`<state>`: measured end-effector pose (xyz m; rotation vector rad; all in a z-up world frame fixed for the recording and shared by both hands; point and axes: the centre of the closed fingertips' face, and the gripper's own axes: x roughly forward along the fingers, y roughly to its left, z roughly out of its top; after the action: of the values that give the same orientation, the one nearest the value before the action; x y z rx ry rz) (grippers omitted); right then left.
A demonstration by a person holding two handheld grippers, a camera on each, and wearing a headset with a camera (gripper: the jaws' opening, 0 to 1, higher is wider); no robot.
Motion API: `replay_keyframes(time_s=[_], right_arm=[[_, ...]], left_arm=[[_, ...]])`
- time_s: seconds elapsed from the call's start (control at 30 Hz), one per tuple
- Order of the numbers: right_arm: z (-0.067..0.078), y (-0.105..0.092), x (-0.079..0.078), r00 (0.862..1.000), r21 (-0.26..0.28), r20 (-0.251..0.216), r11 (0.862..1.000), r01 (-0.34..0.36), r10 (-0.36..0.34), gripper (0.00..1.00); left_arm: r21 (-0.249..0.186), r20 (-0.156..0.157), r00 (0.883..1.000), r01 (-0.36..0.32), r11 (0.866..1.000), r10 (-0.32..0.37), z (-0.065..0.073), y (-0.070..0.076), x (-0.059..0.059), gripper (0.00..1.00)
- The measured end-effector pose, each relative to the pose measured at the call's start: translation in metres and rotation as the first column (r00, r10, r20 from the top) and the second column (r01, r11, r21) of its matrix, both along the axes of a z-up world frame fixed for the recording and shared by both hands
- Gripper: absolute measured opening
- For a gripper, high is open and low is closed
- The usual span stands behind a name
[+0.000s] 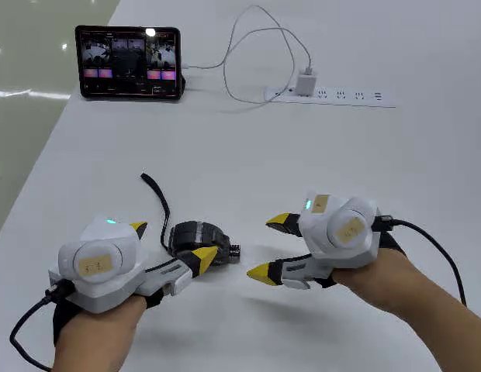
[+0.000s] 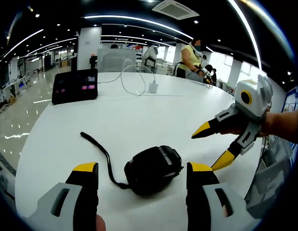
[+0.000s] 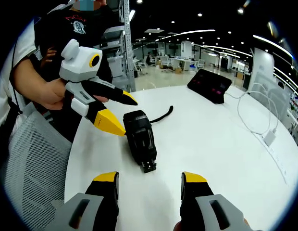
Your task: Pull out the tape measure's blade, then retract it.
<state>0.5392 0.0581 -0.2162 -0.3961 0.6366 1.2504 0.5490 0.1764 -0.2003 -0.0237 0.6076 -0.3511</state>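
A black tape measure point(image 1: 195, 239) lies on the white table point(image 1: 248, 155), its strap point(image 1: 157, 201) trailing away to the far left. My left gripper point(image 1: 172, 242) is open, its yellow-tipped jaws on either side of the case without clamping it. In the left gripper view the tape measure point(image 2: 151, 168) sits between the fingers point(image 2: 85, 169) of my left gripper point(image 2: 142, 168). My right gripper point(image 1: 268, 246) is open just right of the case, holding nothing. The right gripper view shows the tape measure point(image 3: 142, 137) ahead of my right gripper point(image 3: 150, 177), its blade end nearest the jaws.
A tablet point(image 1: 129, 62) stands at the far left of the table. A white power strip point(image 1: 333, 95) with a charger point(image 1: 306, 81) and looped cable lies at the back. The table's left edge point(image 1: 39, 167) runs diagonally beside the floor. People stand in the background point(image 2: 190, 57).
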Motion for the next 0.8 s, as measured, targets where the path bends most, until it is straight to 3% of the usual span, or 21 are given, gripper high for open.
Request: replay_keyframes(time_s=[0.3,0.8], right_arm=[[0.009,-0.020,-0.003,0.998,0.033,0.024,0.998,0.054,-0.055,0.55],[0.018,-0.042,-0.012,0.989,0.079,0.027,0.987,0.142,-0.144,0.63]], left_arm=[[0.043,0.016,0.998,0.060,0.997,-0.061,0.002,0.006,-0.012,0.75],[0.042,0.016,0.987,0.156,0.987,-0.157,0.004,0.007,-0.027,0.82]])
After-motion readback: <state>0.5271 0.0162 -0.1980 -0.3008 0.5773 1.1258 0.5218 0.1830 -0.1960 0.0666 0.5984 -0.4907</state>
